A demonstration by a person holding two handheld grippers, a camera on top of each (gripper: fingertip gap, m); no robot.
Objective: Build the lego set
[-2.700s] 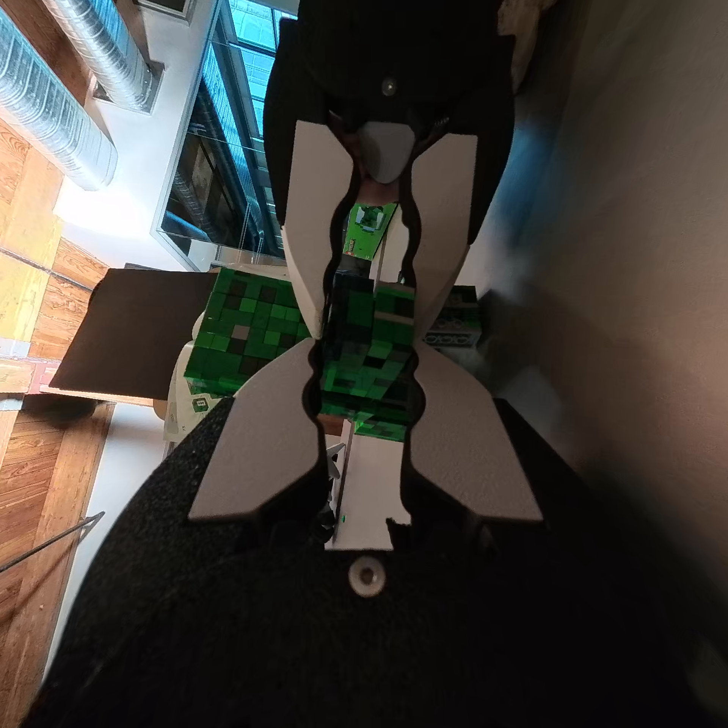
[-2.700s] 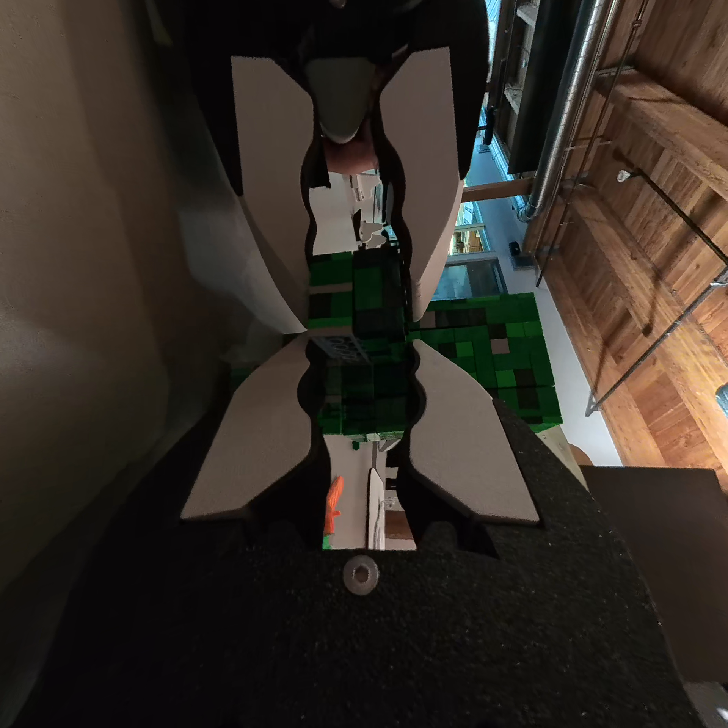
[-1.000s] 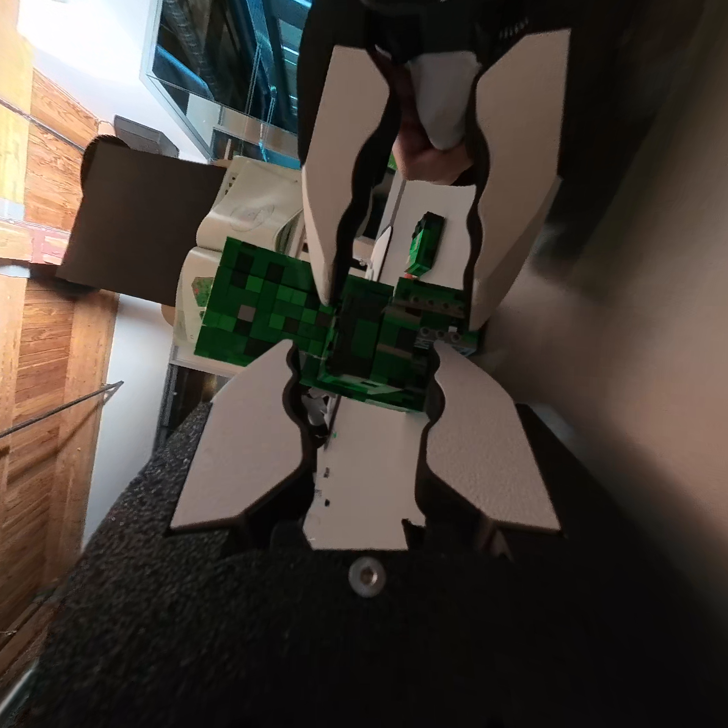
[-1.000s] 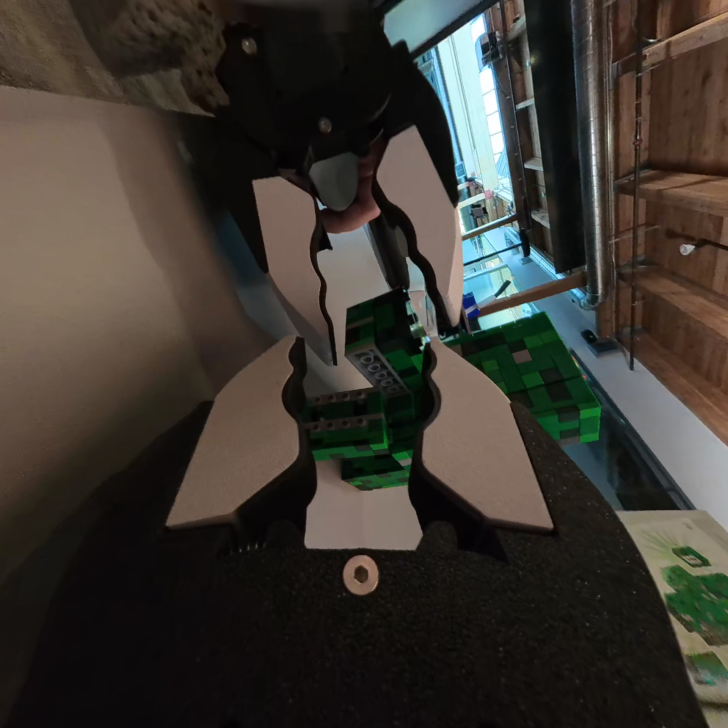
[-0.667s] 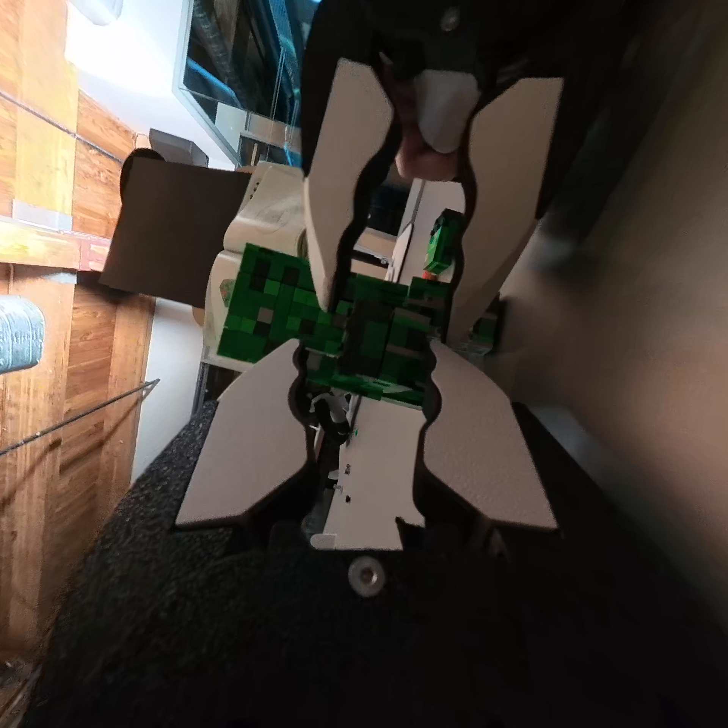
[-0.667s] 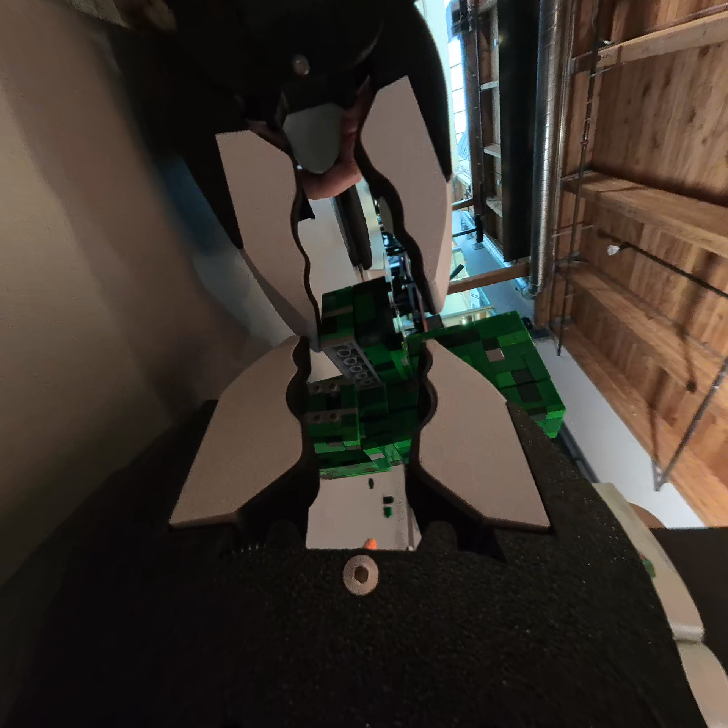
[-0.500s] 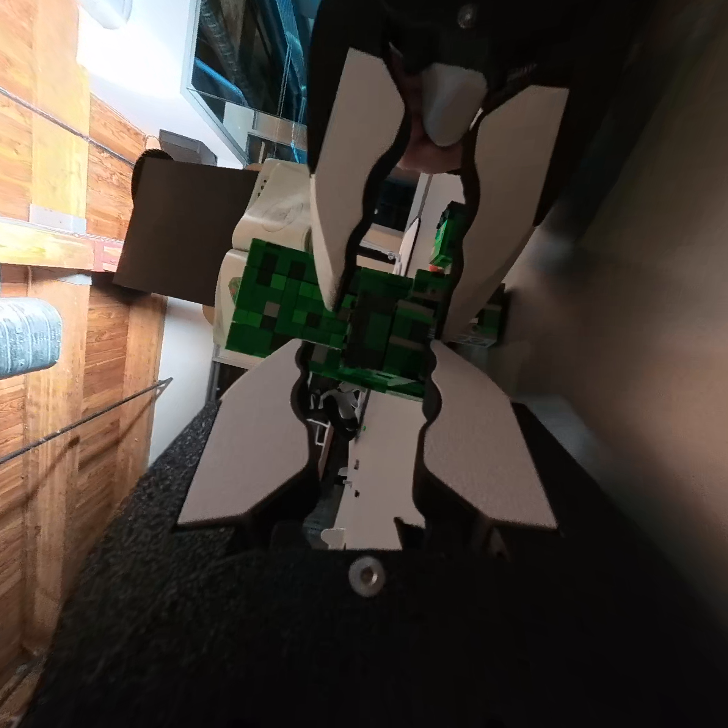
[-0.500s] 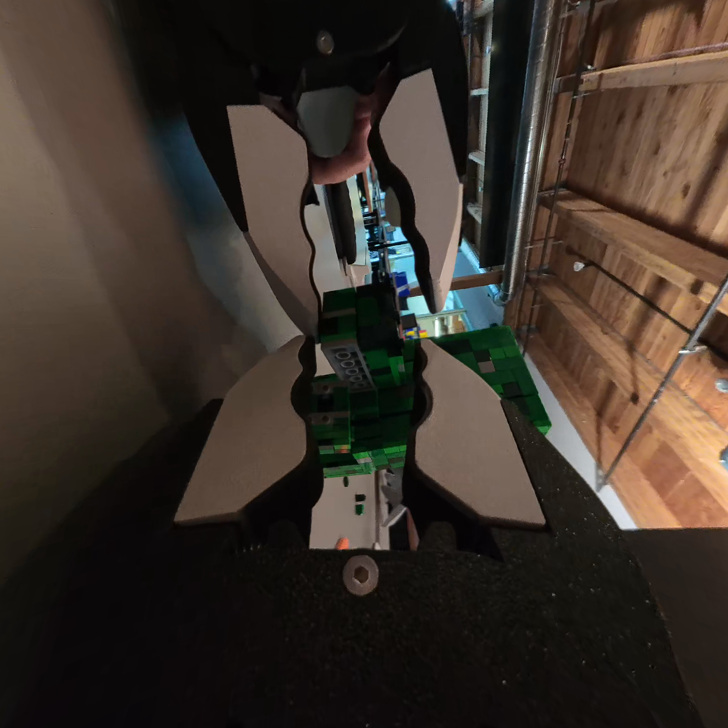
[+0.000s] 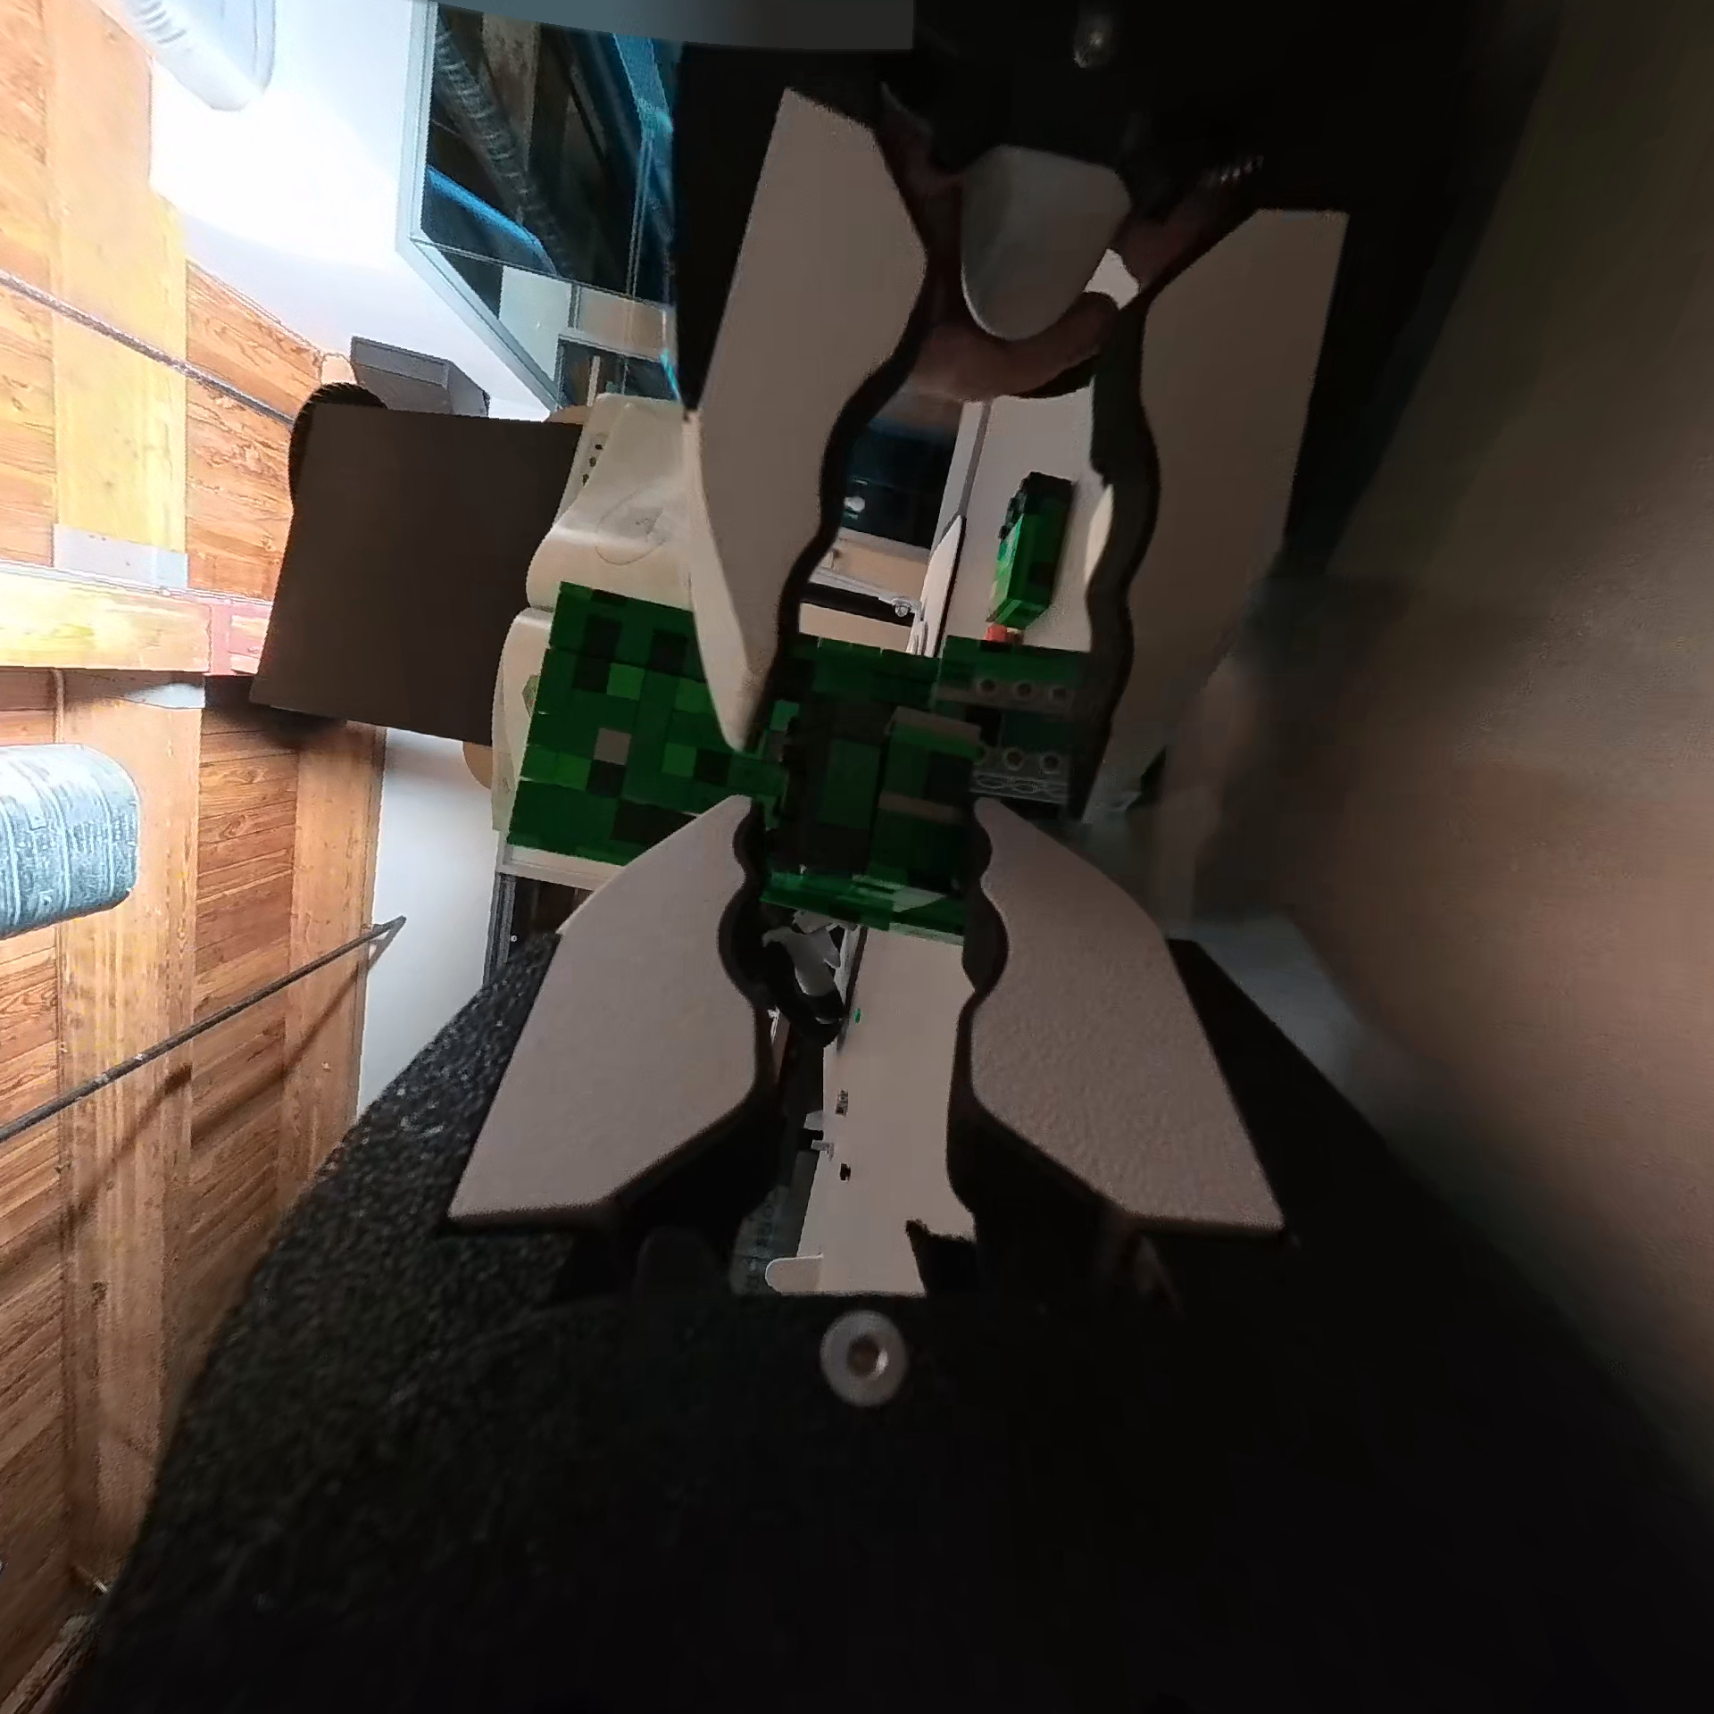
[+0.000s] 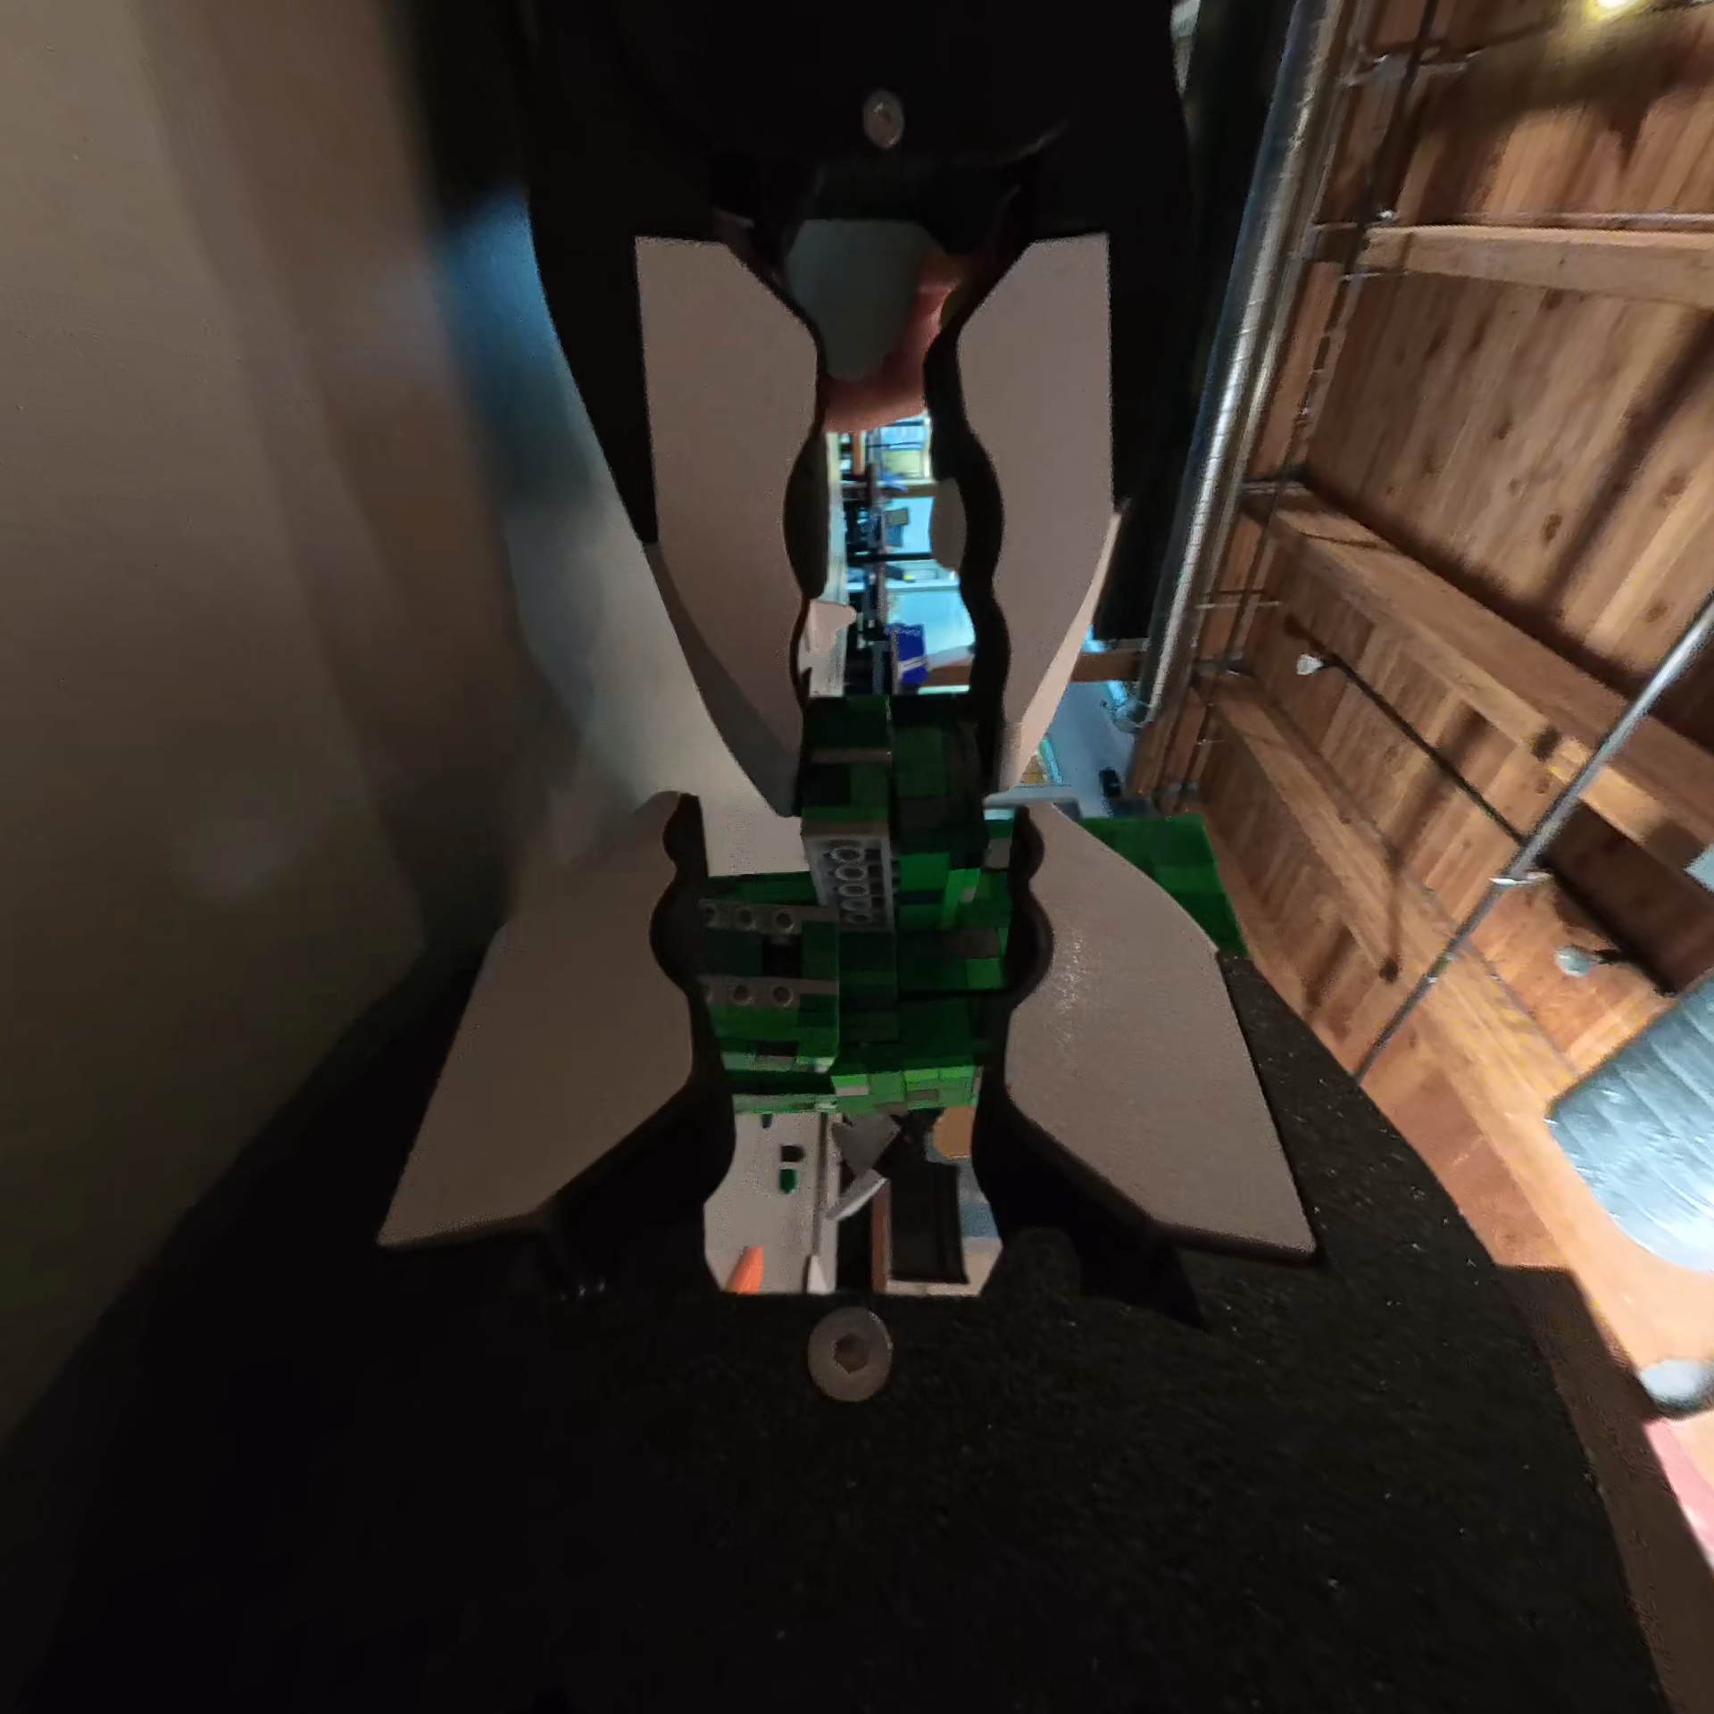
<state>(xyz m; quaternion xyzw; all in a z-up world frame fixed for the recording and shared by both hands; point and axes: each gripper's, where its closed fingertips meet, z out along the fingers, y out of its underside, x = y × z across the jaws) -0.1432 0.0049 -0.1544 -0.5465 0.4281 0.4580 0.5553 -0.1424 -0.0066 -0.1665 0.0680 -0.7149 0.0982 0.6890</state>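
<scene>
A green and black lego model (image 9: 867,798) hangs in the air between my two grippers, which face each other. My left gripper (image 9: 863,816) is shut on its narrow body from below in the left wrist view. My right gripper (image 9: 918,705) comes in from the top and grips the same body. The model's big blocky green head (image 9: 631,742) sticks out to the left. In the right wrist view my right gripper (image 10: 863,816) is shut on the model (image 10: 890,937), with grey studded bricks (image 10: 849,872) showing. The left gripper (image 10: 900,788) is opposite.
Both views are rolled sideways. A white table (image 9: 881,1159) lies behind the model, with a small green lego piece (image 9: 1025,556) and tiny loose parts on it. White paper sheets (image 9: 621,501) and a dark board (image 9: 417,575) stand beyond. A wooden wall (image 10: 1484,649) with a metal pipe is at the right. Left and right tips are no more than a few centimetres apart.
Both grippers have turned together with the model held between them. The right wrist view has swung toward the wooden wall. Both grips are unchanged.
</scene>
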